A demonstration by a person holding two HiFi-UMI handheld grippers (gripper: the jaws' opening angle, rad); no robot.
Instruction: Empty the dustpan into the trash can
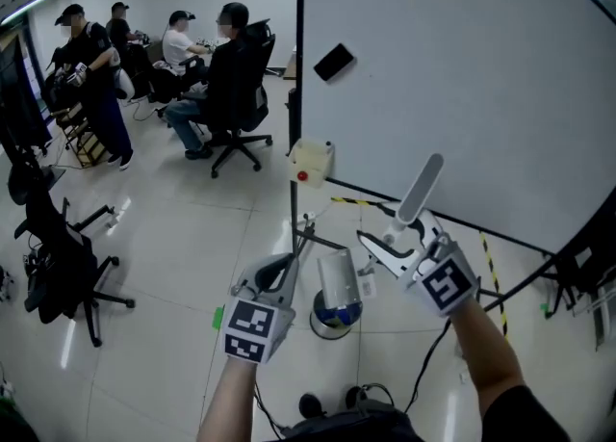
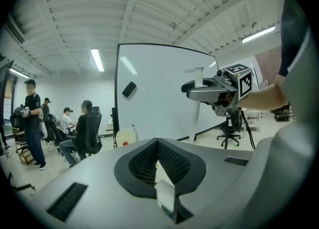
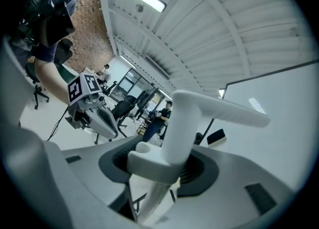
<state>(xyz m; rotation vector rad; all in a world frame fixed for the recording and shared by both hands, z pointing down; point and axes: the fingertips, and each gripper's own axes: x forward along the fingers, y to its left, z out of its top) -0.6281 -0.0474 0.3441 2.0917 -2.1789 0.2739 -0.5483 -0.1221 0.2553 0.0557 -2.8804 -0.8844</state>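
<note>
The white handle (image 1: 421,188), apparently the dustpan's, rises from the right gripper (image 1: 385,243) toward 1 o'clock in the head view, against the whiteboard (image 1: 462,93). In the right gripper view its thick round stem stands between the jaws. A flat paddle runs off from the stem's top toward 3 o'clock, and a short stub sits at its foot toward 9 o'clock. The jaws are partly spread and clamped on that stem, with a thinner shaft running down below them.

A pale grey boxy body (image 1: 337,281) lies at 8 o'clock from the right gripper and at 3 o'clock from the left gripper (image 1: 279,272). It is directly above the round trash can (image 1: 330,332), whose inside shows blue and yellow. Whether this body is the pan, and whether it joins the handle, cannot be made out.

In the left gripper view the left gripper's jaws are drawn nearly together, the dark ribbed pads (image 2: 144,165) meeting in a narrow V. They pinch a thin white piece (image 2: 165,193) low between them. Only its edge shows, so I cannot tell what it belongs to.

The head view cuts off both forearms at the bottom edge. The person's body hides the floor at 6 o'clock below the trash can.
</note>
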